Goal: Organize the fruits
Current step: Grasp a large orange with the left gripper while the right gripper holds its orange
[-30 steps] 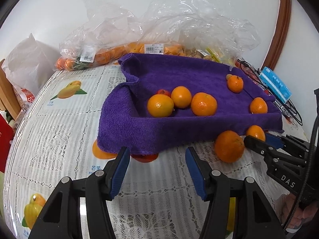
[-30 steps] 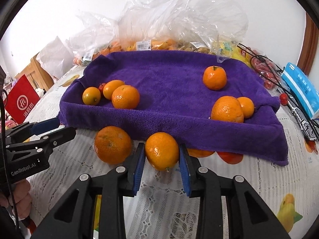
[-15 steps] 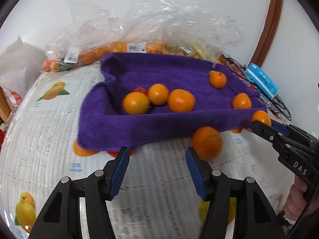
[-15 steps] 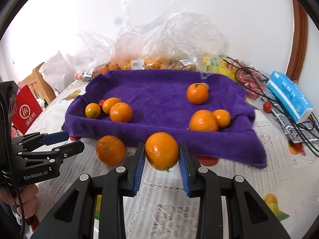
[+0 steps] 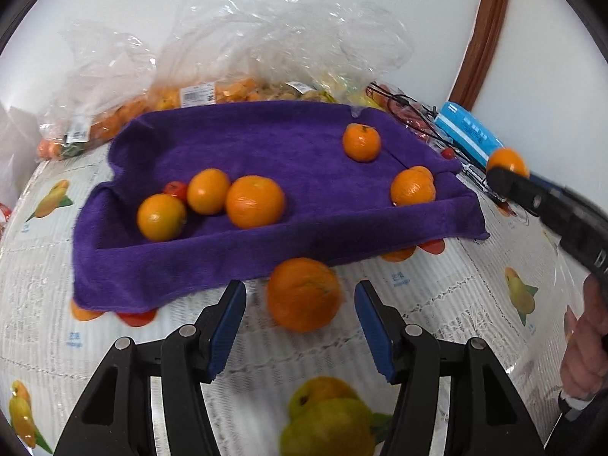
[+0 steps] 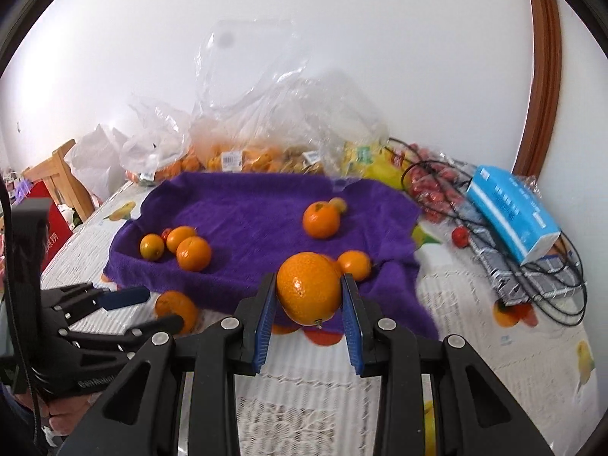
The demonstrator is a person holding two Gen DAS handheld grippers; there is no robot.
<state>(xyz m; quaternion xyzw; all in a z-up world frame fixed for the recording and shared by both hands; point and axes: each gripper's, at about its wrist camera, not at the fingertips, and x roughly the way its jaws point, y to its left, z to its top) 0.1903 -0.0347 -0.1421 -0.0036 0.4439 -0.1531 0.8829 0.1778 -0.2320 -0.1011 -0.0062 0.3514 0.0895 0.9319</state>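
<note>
White lace cloth printed with fruit pictures is covering the table, and a purple towel is lying on it with its edges turned up like a tray. Behind the towel, clear plastic bags of fruit are standing against the wall, and a blue box is resting on some black cables at the right. The right gripper is pinching one orange between its blue pads and is holding it in the air above the near edge of the towel. The left gripper is standing spread, and a second orange is lying on the table between its two fingertips, just in front of the towel; the pads are not touching it. Inside the towel, three oranges are sitting together at the left with a small red fruit behind them, one orange is lying alone near the back, and one more is lying near the right edge.
</note>
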